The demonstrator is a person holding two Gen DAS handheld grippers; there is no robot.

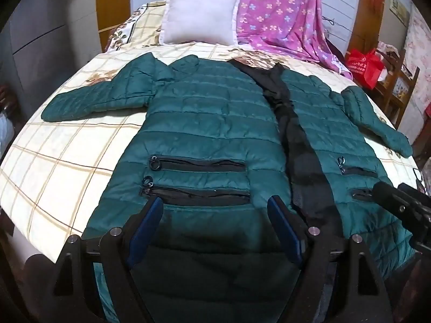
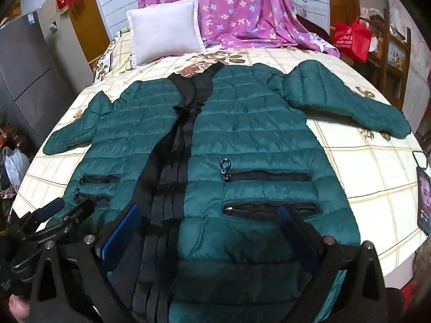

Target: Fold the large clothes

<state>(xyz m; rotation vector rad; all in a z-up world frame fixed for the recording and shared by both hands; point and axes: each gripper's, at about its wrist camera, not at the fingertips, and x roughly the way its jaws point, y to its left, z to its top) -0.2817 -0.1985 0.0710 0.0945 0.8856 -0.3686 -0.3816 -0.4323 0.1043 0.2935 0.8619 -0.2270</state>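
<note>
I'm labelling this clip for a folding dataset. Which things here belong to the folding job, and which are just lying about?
Belongs to the job:
green puffer jacket, spread flat on the bed
left gripper, open
right gripper, open

Just lying about:
white pillow
purple floral blanket
red bag
checked bedsheet, under the jacket

A cream checked bedsheet (image 1: 67, 167) with brown flowers covers the bed. At its far end a white pillow (image 1: 199, 14) leans upright, with a purple floral blanket (image 1: 282, 13) draped just to its right. A red bag (image 1: 365, 66) sits far right on a wooden shelf (image 2: 390, 53).
</note>
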